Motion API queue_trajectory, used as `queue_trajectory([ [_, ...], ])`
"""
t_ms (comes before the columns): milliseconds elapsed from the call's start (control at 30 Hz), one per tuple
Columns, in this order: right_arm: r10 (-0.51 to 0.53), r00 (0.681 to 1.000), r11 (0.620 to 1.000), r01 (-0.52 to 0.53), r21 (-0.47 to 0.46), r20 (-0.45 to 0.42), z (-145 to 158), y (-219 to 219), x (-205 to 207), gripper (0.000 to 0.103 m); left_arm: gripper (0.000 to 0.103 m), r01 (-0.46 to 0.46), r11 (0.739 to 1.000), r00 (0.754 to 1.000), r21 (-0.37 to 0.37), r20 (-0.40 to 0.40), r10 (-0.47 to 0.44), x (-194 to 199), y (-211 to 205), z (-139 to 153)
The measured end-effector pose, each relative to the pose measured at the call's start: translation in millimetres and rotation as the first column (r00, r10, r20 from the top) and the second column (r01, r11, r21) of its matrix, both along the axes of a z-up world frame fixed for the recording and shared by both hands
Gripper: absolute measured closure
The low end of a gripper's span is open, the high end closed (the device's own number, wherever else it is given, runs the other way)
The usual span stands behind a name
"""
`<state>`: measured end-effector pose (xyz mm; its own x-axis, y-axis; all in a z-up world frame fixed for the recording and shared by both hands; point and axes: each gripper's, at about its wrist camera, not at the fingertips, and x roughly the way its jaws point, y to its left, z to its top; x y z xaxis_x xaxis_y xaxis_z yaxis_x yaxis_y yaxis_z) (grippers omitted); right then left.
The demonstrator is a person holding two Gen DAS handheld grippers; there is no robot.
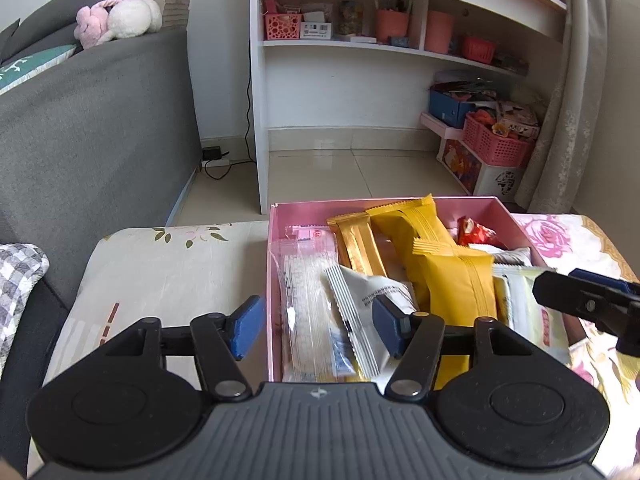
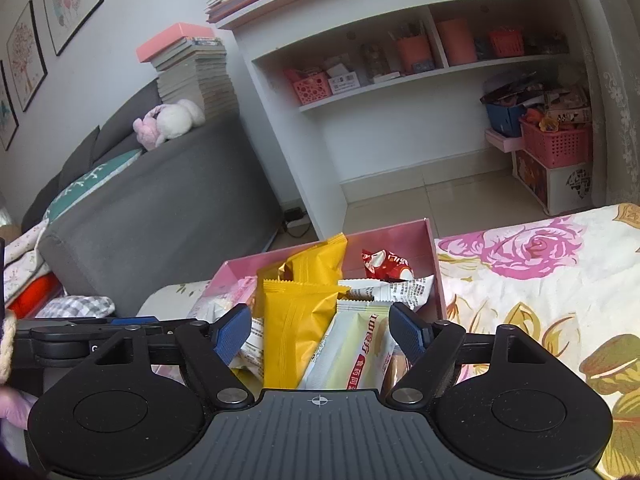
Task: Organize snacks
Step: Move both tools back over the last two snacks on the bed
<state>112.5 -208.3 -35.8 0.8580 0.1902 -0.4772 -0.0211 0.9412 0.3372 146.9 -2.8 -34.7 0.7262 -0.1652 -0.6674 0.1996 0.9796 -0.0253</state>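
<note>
Box: open pink cardboard box [image 1: 400, 205] on a floral-print cloth [image 2: 540, 280] covering the worktop; it is crowded with wrapped snacks.
Left hand-held gripper [image 1: 316, 326]: jaws parted about halfway, nothing pinched; one blue pad [image 1: 245, 328] sits outside the box's left wall, the other over a white crimped-edge packet [image 1: 366, 300].
Right hand-held gripper [image 2: 320, 334]: jaws spread wide, pads clear of the goods; a pale cream-and-green wrapped bar with red lettering [image 2: 356, 344] lies between and below them, apparently not gripped.
Yellow goods: two puffy yellow foil packets, one near the middle of the box [image 1: 456, 284], one behind it leaning toward the far wall [image 1: 408, 220].
Gold bar: slim gold foil wrapper [image 1: 356, 248], left of the yellow packets.
Clear packet: long transparent plastic sleeve [image 1: 308, 300] along the box's left wall.
Red packet: small red-and-white wrapper [image 2: 386, 264] toward the far right corner.
Printed packet: white wrapper with black text [image 2: 404, 290], just in front of the red one.
Surroundings: grey fabric sofa [image 1: 100, 128] to the left with a pink-and-white plush toy [image 1: 120, 20] on its back; white shelf unit [image 1: 360, 60] beyond the box, on a tiled floor [image 1: 340, 176].
</note>
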Motion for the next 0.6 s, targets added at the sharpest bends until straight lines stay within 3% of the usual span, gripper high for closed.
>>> queue_trajectory([
  [600, 0.012, 0.998, 0.999, -0.014, -0.048, -0.054, 16, -4, -48, 0.006, 0.006, 0.024, 0.998, 0.999, -0.062, -0.025, -0.026, -62, 13, 7],
])
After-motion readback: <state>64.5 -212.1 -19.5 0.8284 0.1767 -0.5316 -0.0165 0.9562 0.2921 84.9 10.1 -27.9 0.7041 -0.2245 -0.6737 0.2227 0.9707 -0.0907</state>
